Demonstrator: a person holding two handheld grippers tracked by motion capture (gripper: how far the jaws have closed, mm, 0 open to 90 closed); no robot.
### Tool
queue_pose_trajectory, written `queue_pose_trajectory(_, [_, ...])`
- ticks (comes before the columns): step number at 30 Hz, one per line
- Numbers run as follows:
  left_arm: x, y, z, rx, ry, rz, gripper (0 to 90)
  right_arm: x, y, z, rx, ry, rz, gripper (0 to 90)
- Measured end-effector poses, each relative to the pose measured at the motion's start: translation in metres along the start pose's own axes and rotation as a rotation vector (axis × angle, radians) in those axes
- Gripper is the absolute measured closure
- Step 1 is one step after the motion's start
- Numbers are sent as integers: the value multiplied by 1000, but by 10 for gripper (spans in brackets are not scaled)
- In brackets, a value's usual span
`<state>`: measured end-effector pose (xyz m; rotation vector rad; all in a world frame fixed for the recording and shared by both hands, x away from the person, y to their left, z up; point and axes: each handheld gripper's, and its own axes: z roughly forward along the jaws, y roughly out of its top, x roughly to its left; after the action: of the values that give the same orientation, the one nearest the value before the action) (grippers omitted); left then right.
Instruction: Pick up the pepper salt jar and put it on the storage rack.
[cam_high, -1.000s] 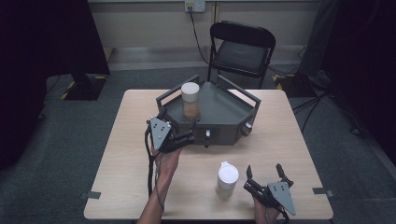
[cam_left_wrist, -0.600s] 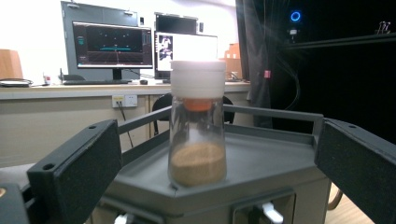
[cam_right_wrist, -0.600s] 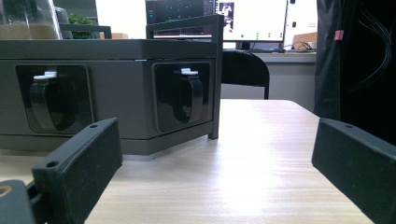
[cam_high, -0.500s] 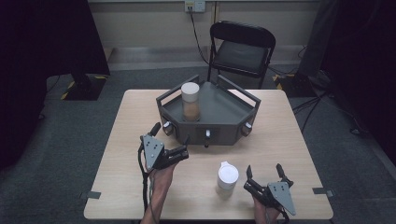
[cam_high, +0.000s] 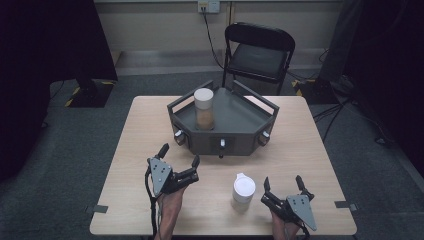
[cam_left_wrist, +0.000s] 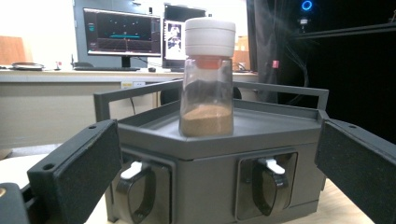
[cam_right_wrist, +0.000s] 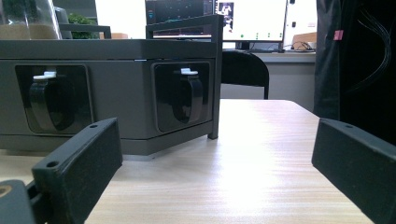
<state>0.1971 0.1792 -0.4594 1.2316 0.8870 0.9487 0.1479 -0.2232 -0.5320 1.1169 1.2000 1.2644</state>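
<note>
High view: pale wooden table (cam_high: 150, 125), grey carpet (cam_high: 75, 165).

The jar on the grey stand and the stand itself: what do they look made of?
The jar looks like clear glass or hard plastic: you see the brown powder through its wall. Its white cap looks like matte plastic. The grey stand seems painted metal or moulded plastic, matte with crisp edges; I cannot tell which. Both the left gripper and right gripper are open, holding nothing.
</note>
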Motion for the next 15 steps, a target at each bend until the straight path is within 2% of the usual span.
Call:
queue_pose_trajectory(6, [1,-8,-8,7,18,-11,1,0,0,0,0,0,0,4])
queue_pose_trajectory(10, [2,-13,-14,9,29,-4,2,0,0,0,0,-1,0,4])
queue_pose_trajectory(15, [-2,-24,-20,17,62,11,2,0,0,0,0,-1,0,4])
